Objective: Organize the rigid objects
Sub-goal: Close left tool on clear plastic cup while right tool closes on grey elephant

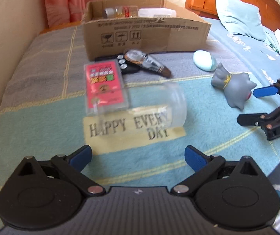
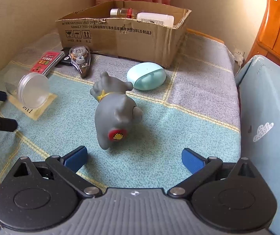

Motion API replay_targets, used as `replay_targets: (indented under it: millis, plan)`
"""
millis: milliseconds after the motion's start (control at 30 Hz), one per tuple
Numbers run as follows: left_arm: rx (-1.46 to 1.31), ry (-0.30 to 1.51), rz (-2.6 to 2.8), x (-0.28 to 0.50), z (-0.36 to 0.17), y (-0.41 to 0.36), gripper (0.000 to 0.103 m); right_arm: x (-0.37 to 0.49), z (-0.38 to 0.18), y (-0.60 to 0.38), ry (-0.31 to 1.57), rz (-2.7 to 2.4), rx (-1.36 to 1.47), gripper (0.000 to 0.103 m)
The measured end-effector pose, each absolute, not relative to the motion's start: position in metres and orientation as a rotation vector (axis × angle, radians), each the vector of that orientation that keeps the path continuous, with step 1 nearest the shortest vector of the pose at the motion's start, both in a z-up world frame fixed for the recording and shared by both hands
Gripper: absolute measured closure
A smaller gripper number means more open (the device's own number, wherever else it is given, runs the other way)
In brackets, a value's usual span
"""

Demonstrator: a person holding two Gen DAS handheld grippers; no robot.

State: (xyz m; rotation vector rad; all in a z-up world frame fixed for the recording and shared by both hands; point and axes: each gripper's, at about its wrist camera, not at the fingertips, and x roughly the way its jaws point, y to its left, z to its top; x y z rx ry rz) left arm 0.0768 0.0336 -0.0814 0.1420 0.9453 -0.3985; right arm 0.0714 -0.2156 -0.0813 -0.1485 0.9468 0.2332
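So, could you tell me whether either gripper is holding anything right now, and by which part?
Nothing is held: the left gripper and right gripper are both open and empty.

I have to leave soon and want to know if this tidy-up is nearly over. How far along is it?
Early. Done: a bottle and a white container lie in the cardboard box. In hand: nothing; the left gripper and right gripper are both open. Left on the bed: clear jar, pink card pack, correction tape, grey toy, mint case.
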Motion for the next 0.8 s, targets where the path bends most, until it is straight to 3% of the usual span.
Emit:
replay_targets:
  millis: [500, 800]
  plan:
    - [0.099, 0.844, -0.285, 0.096, -0.068, 0.011, 0.003, 0.067, -0.083, -0.218, 0.892, 0.248, -0.149, 0.000]
    - [0.126, 0.839, -0.249, 0.099, -0.064, 0.005, 0.011, 0.082, -0.083, -0.209, 0.887, 0.277, -0.165, 0.000]
